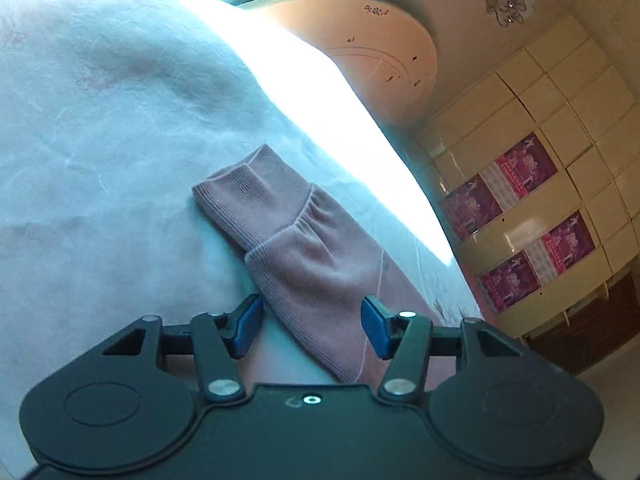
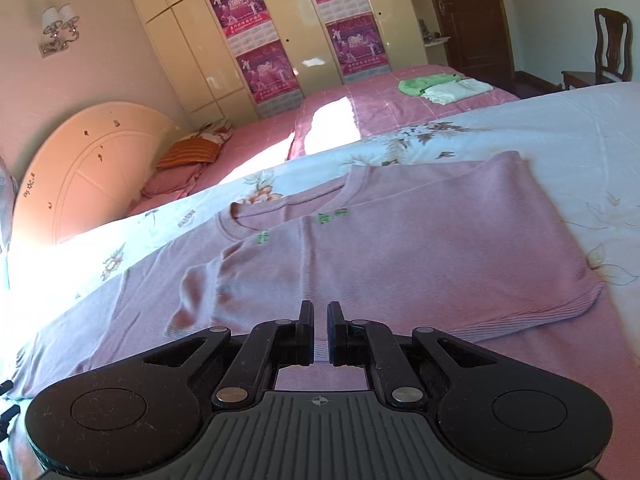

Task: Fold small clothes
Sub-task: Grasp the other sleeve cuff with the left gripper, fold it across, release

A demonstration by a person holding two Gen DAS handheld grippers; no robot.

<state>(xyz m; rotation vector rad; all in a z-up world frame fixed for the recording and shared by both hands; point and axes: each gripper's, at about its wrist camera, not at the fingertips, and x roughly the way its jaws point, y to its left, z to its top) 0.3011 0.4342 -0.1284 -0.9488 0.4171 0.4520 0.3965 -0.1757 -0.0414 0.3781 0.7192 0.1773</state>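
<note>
On the floral bedsheet [image 2: 520, 140] lies a soft, light pink sweater [image 2: 400, 240]; take its ribbed cuff [image 1: 248, 196]. Left gripper [image 1: 312, 328] half-open, empty; right gripper [image 2: 320, 332] closed, empty.

Posters [image 2: 264, 68] bear print too small to read

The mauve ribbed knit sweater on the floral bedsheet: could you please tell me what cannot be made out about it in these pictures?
- Left wrist view: only one cuffed sleeve shows; the black left gripper body hides its near end.
- Right wrist view: the mauve ribbed knit sweater has its near hem hidden by the right gripper.
- The small green marks near the neckline are too small to read.
</note>
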